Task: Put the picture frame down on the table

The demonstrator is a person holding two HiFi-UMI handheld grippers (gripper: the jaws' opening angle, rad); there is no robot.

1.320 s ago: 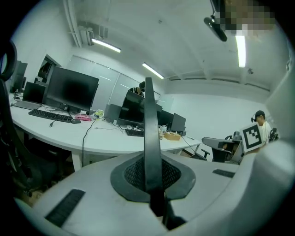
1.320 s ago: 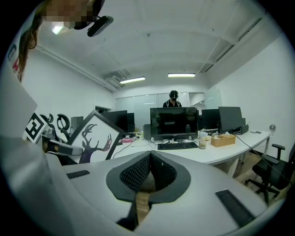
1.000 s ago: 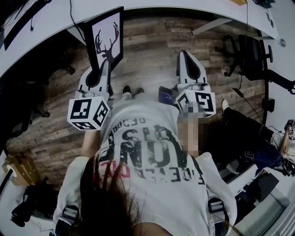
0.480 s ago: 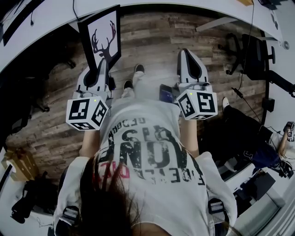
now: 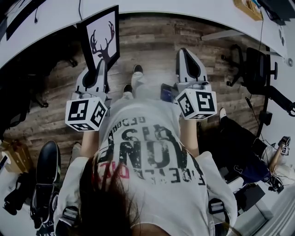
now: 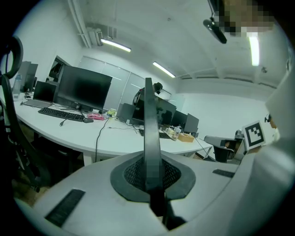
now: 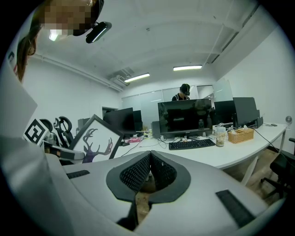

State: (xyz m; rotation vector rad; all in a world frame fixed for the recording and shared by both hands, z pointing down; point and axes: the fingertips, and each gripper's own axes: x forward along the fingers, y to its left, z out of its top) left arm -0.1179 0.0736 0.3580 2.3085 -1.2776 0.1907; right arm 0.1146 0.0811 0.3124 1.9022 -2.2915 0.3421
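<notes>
No wording reads for certain: the T-shirt [image 5: 152,154], back behind the jaws, bears large block letters, upside down and creased; the left marker cube [image 5: 86,114] and right marker cube [image 5: 197,103] show only square patterns

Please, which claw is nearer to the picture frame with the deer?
Left. The left claw is shut on the picture frame's edge. The right claw, shut and empty, stands apart, with the frame to its left.

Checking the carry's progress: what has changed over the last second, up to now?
The person has stepped toward the white table, bringing the picture frame nearer its edge; a black chair now shows at lower left. Unchanged: left gripper shut on the frame, right gripper shut and empty.
</notes>
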